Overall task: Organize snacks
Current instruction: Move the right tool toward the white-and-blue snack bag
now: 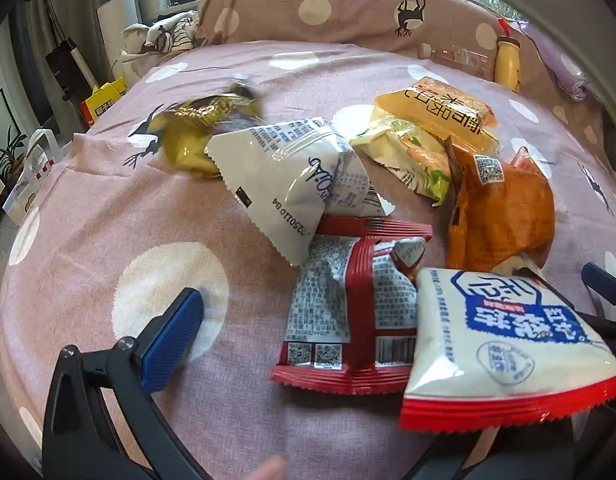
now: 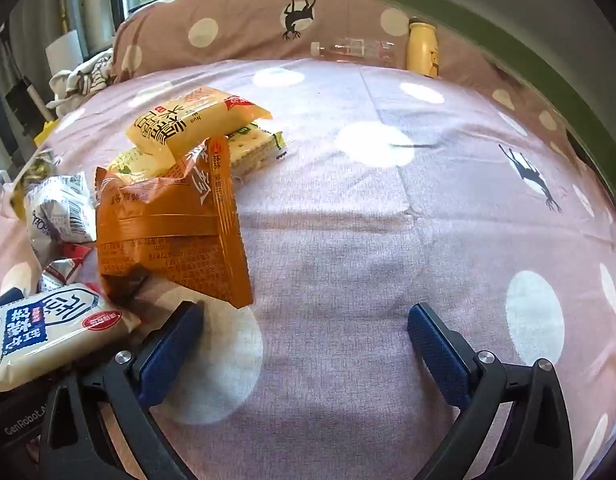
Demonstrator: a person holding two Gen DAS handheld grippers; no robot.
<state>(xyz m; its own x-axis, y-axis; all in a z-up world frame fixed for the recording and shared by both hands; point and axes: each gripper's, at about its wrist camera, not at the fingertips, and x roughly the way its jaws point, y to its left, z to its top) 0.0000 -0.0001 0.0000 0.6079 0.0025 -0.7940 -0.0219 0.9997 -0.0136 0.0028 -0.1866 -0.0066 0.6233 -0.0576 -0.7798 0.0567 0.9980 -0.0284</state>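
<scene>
Snacks are all dumped in a loose heap on a pink polka-dot bedsheet, sitting left of the right gripper and right in front of the left one. Nearest is a white packet with a red serrated edge, lying across the right side of the left gripper; whether it's touching that finger I can't tell. The left gripper is spread wide with nothing pinched. Only its left blue pad shows clearly.

The right gripper is spread wide too, both pads over bare sheet, nothing between them. Just past its left pad is an orange packet, propped up at a tilt.

Next to the white one is a red-and-grey packet, back side up. On its top edge rests a white pouch. Beyond that is a blurry gold wrapper. To the right a yellow packet lies on top of a green-and-white cracker pack.

Way back by the pillow: a clear bottle lying down and a yellow bottle standing upright.
</scene>
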